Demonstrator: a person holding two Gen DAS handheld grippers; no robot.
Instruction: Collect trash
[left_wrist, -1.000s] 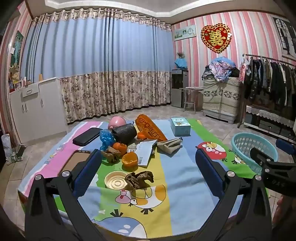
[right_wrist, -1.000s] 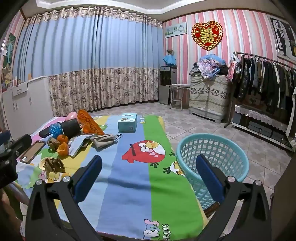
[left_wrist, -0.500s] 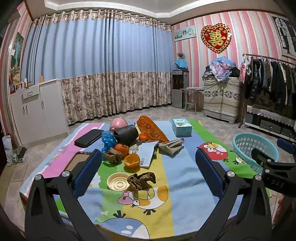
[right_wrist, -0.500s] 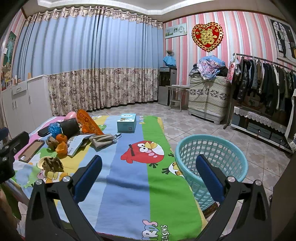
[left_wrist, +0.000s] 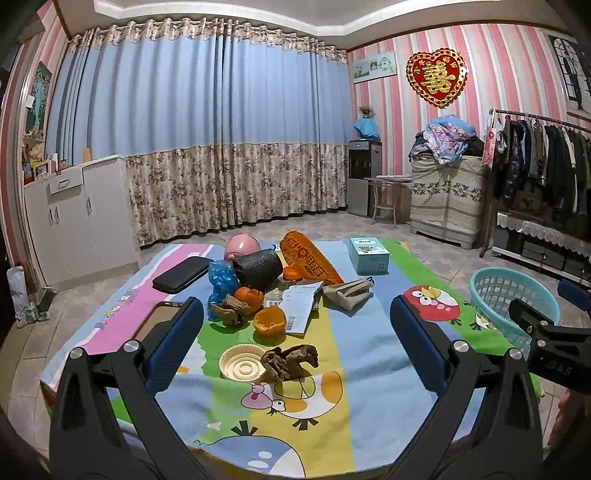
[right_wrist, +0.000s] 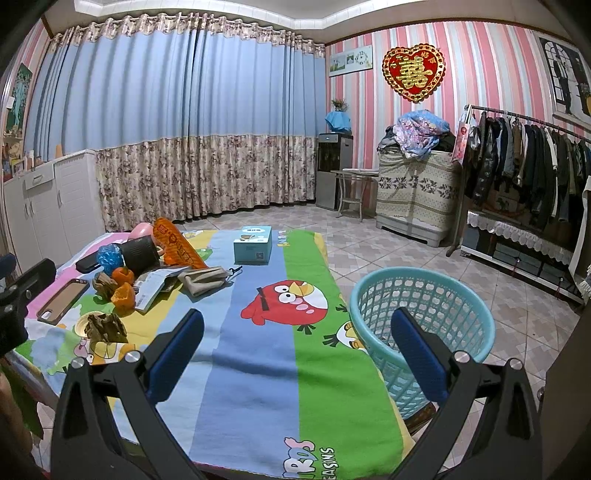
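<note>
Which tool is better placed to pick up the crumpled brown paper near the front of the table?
Left. The left tool is open and faces the crumpled brown paper directly. The right tool faces the bare cloth and the blue basket.

The left gripper (left_wrist: 295, 336) hangs wide apart over the cartoon cloth (left_wrist: 369, 369) — crumpled brown paper (left_wrist: 290, 360) touches the cream lid (left_wrist: 242, 363), orange peel (left_wrist: 269, 320) just behind the lid.
</note>
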